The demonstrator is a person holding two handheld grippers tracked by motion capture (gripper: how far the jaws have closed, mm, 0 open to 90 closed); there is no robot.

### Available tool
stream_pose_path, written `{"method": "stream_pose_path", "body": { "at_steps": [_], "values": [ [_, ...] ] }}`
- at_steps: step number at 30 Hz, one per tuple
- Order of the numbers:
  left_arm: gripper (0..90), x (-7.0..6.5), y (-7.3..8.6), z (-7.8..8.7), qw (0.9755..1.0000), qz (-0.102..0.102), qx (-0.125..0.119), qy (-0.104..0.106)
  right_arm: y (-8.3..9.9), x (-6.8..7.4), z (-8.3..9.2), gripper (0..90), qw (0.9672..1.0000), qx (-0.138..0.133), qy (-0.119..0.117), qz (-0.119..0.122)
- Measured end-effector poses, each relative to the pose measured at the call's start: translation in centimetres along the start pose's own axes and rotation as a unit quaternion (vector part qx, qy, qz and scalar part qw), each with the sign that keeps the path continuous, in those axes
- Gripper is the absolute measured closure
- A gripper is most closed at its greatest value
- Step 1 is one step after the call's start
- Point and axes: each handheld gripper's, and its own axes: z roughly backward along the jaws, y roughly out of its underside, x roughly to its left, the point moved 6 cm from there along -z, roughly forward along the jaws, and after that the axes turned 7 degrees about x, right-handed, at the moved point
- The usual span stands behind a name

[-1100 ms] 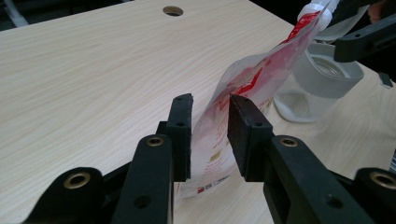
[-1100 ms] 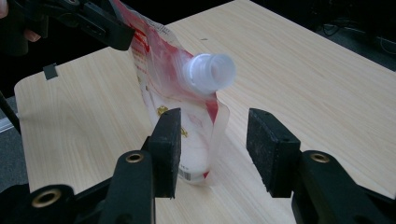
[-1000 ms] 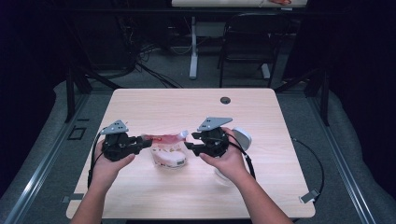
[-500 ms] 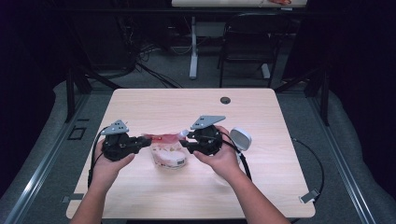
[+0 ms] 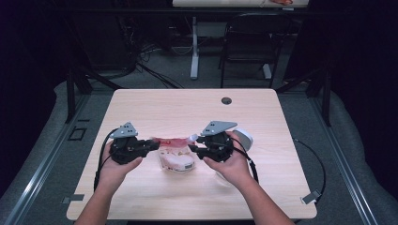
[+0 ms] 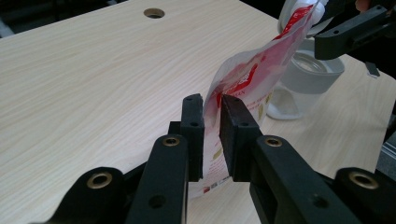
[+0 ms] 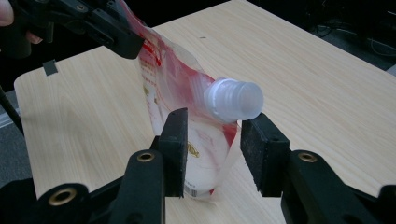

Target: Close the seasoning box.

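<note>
Jaws of the left gripper [image 6: 211, 135] have just closed onto the pouch's [image 6: 243, 79] top edge, so it hangs held upright above the table [image 5: 155, 108]. Right gripper [image 7: 212, 151] has narrowed but stands spread; the white cap [image 7: 234, 100] sits between its pads, just above them, untouched. Unscrewing looks near.

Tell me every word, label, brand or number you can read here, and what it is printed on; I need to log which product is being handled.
Spout pouch, red band: white lettering, too blurred to read.
Spout pouch, lower front in the right gripper view: a gold oval mark and small print, too small to read.
White cap: no text.
Clear cup: no text.
Table: no text.
</note>
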Motion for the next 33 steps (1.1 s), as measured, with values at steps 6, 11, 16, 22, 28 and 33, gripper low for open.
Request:
{"method": "stream_pose_path", "body": {
  "at_steps": [6,11,16,22,28,33],
  "values": [
    [80.3,-0.9,-0.3,-0.5,0.9999,-0.002,-0.002,0.01,0.7,0.0,1.2,61.8,1.0,0.0,0.006,0.001],
    [79.9,-1.2,-0.2,-0.9,0.9998,-0.002,-0.006,0.02,1.4,0.0,1.6,61.7,0.9998,0.013,0.01,0.007],
    [77.3,-1.2,-0.1,-0.9,0.9996,0.001,-0.005,0.027,1.7,0.1,1.8,61.7,0.9999,0.011,0.0,0.008],
    [74.2,-1.1,-0.1,-0.6,0.9996,0.006,-0.008,0.025,1.8,0.0,3.0,60.2,0.9997,0.011,-0.009,0.021],
    [69.9,-0.7,0.1,0.0,0.9996,0.014,-0.007,0.024,1.5,-0.4,4.6,58.5,0.9997,0.005,-0.01,0.02],
    [68.8,-0.5,0.2,0.2,0.9995,0.016,-0.011,0.026,0.6,-0.5,5.5,56.9,0.9996,0.002,-0.012,0.026]
  ]
}}
